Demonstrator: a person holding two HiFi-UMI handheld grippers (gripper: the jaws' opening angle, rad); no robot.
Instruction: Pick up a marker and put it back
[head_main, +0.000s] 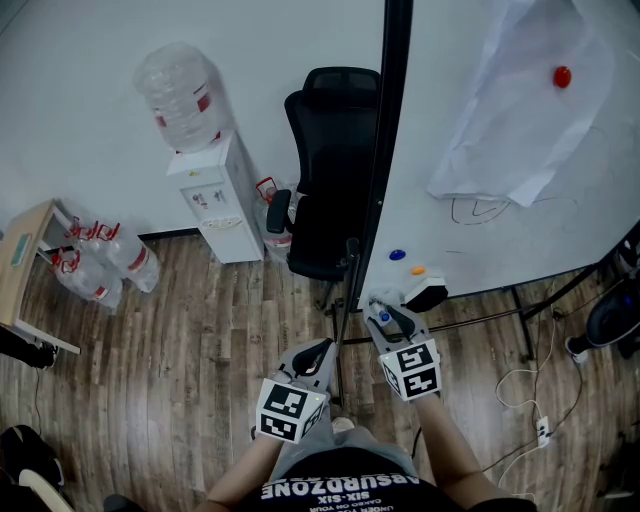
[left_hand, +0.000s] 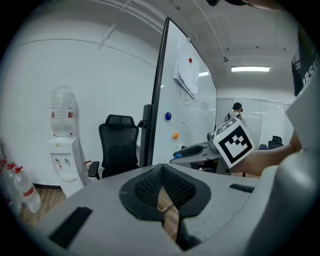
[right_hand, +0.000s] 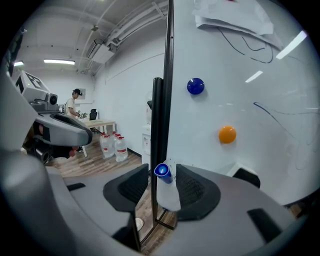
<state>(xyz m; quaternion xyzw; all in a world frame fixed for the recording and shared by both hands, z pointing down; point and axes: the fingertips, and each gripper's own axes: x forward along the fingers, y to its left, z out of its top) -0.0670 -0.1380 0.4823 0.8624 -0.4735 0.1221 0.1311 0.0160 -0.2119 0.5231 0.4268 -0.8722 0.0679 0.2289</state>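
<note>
The marker (right_hand: 167, 192) is a stubby white barrel with a blue cap (right_hand: 162, 171). It stands between the spread jaws of the right gripper (right_hand: 162, 172), just in front of the whiteboard (right_hand: 260, 100)'s lower edge, close to the board-side pad with a clear gap on the other side. Its long axis is steeply tilted, with the cap end up and back toward the gripper's camera, and the left gripper (left_hand: 162, 167) has its jaws together on nothing.

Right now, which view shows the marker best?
The right gripper view: the marker stands close up between parted jaws, its blue cap toward the camera. The head view shows only a small blue cap, and the left gripper view shows only a tiny blue tip.
</note>
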